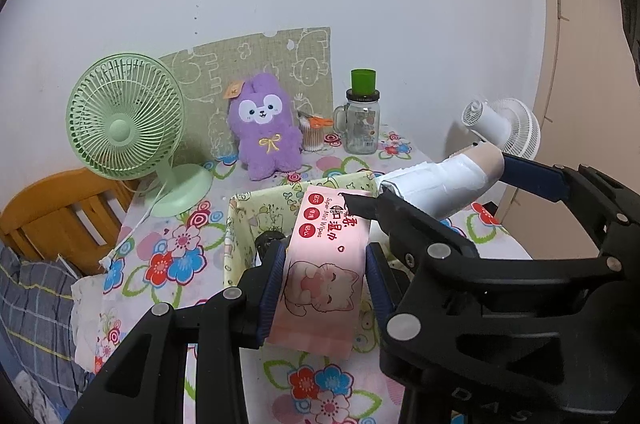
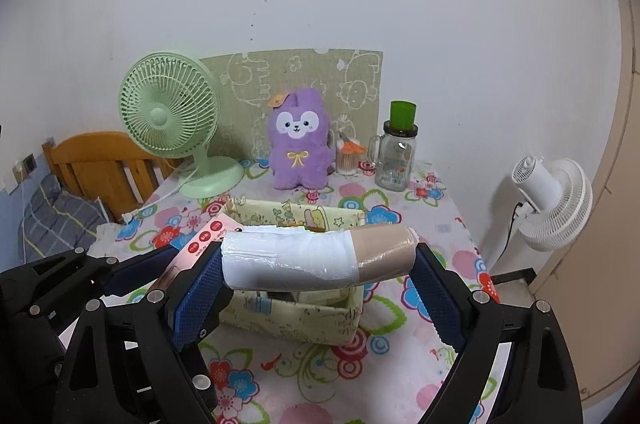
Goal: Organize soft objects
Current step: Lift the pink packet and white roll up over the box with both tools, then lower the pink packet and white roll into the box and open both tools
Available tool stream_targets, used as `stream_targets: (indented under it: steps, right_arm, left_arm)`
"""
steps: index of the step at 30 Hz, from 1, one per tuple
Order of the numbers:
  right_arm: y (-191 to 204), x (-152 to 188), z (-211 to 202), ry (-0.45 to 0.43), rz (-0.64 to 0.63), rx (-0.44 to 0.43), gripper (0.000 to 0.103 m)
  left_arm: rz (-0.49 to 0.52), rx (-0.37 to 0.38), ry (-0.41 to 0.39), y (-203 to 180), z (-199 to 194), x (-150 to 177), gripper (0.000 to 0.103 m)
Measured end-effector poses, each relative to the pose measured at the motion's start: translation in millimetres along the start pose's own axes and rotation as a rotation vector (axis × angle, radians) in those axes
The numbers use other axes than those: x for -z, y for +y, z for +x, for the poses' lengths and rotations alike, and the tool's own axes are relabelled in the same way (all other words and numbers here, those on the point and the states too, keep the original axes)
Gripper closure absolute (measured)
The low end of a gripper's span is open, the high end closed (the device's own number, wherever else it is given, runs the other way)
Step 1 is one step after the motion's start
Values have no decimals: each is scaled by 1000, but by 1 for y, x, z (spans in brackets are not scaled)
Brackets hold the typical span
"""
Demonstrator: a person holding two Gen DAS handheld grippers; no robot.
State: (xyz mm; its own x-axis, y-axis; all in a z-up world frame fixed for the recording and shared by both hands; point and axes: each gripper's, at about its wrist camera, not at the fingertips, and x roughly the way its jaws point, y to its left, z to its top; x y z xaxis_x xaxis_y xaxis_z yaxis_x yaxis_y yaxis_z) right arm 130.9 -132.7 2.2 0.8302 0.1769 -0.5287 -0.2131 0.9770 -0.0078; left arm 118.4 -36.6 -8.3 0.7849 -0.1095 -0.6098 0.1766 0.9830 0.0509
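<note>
My left gripper (image 1: 325, 264) is shut on a pink pack of wet wipes (image 1: 320, 272) with a cat drawing, held above the pale yellow fabric basket (image 1: 240, 220). My right gripper (image 2: 316, 276) is shut on a white and beige wrapped roll (image 2: 316, 258), held crosswise over the same basket (image 2: 296, 320); the roll also shows in the left wrist view (image 1: 440, 184). The wipes pack peeks in at the left of the right wrist view (image 2: 204, 236). A purple plush bunny (image 1: 264, 132) sits upright behind the basket, also in the right wrist view (image 2: 299, 144).
A floral tablecloth (image 1: 168, 252) covers the table. A green desk fan (image 1: 128, 128) stands at the back left, a glass jar with a green cup (image 1: 362, 120) and a cotton swab tub (image 1: 312, 134) at the back right. A white fan (image 2: 552, 200) stands off the table's right edge. A wooden chair (image 1: 52, 216) is on the left.
</note>
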Motion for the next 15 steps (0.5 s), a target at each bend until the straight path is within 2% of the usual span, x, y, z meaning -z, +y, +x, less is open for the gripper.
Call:
stream_targets:
  steps: [15]
  right_arm:
    - [-7, -13, 27, 13, 19, 7, 11]
  left_arm:
    - [10, 9, 15, 3, 31, -17, 61]
